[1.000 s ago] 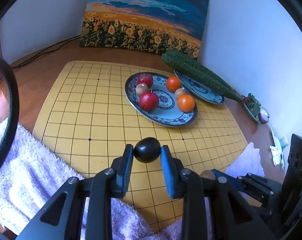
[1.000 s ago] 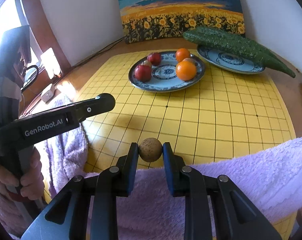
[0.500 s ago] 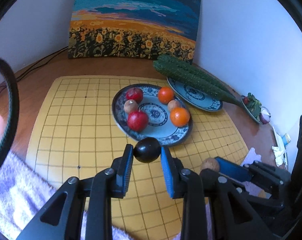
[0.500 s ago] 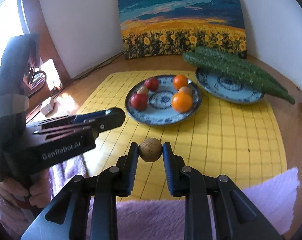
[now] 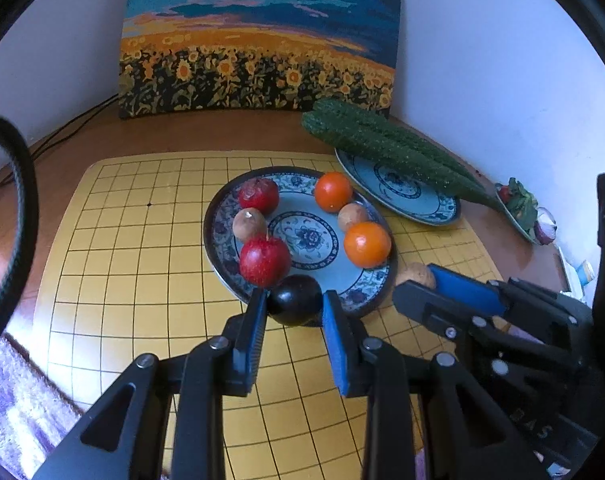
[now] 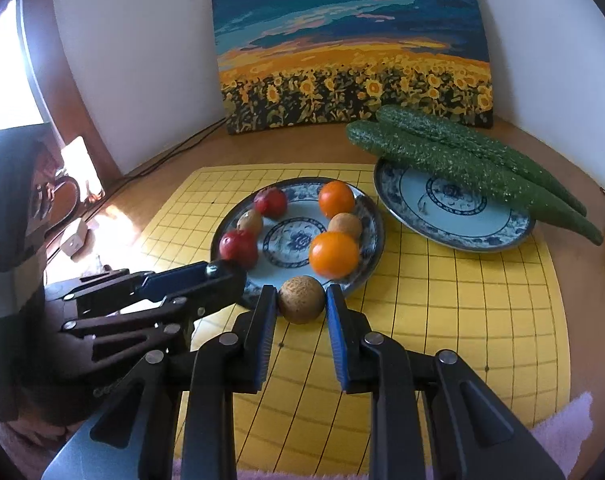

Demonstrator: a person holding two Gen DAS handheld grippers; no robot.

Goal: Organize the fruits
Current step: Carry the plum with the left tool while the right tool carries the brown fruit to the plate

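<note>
My left gripper is shut on a dark plum and holds it at the near rim of the blue-patterned fruit plate. My right gripper is shut on a brown round fruit, also at the plate's near rim. The plate holds two red apples, two oranges and two brown fruits. The right gripper shows at the right of the left wrist view. The left gripper shows at the left of the right wrist view.
A second patterned plate at the right carries two long cucumbers. All sit on a yellow grid mat. A sunflower painting leans on the wall behind. A purple towel lies at the near edge.
Both grippers have moved forward, away from the towel, to the near rim of the fruit plate, each still holding its fruit.
</note>
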